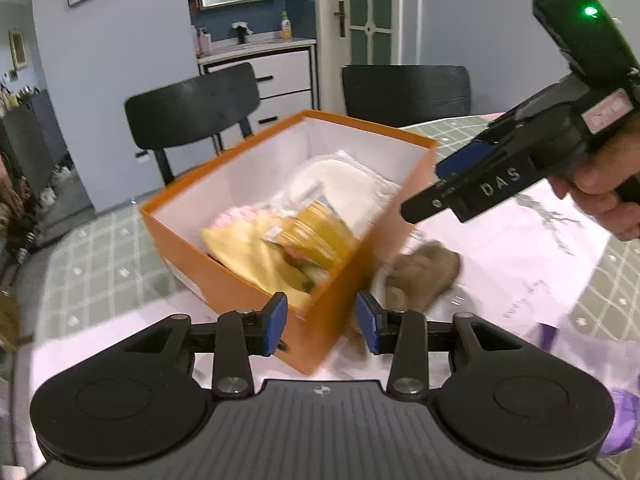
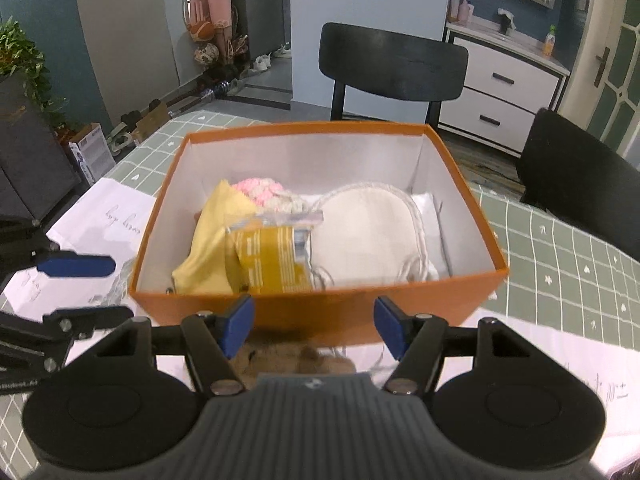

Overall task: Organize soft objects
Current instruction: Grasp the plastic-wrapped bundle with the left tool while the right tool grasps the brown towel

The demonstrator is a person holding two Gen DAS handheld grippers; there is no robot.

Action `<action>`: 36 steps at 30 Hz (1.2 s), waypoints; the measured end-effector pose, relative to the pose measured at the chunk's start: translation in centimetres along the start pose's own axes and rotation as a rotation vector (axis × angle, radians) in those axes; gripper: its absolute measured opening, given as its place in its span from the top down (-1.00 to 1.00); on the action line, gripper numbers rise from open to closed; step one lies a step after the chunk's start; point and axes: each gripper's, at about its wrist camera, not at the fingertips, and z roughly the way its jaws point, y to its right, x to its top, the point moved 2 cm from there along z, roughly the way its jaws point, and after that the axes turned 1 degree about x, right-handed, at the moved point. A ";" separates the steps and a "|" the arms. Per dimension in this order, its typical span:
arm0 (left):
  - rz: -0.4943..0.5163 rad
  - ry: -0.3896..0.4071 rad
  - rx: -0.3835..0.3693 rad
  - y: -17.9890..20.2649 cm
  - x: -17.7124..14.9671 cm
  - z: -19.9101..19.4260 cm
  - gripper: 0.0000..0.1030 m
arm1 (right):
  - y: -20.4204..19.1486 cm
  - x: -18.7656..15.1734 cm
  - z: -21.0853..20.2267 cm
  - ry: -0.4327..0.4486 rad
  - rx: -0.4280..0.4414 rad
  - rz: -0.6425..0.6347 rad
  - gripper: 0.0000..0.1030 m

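Observation:
An orange box (image 1: 360, 276) (image 2: 320, 312) stands on the table. Inside lie a yellow cloth (image 2: 210, 240), a pink and white knitted piece (image 2: 260, 192), a mustard packet (image 2: 272, 260) and a cream round pad (image 2: 368, 236). A brown furry soft object (image 1: 424, 274) lies on the white paper just outside the box, blurred; it shows under the right gripper (image 2: 292, 360). My left gripper (image 1: 322, 322) is open and empty at the box's near corner. My right gripper (image 2: 314, 328) is open, above the brown object; it also shows in the left wrist view (image 1: 448, 184).
A green checked tablecloth (image 2: 560, 264) covers the table, with white paper sheets (image 1: 520, 248) on it. Two black chairs (image 1: 196, 108) (image 1: 406, 88) stand at the far side. A purple item (image 1: 624, 412) lies at the right edge.

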 end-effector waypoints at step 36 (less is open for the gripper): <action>-0.649 -0.274 -0.284 4.3 -4.9 11.3 -0.62 | 3.0 -7.2 0.4 -0.084 0.078 0.097 -0.40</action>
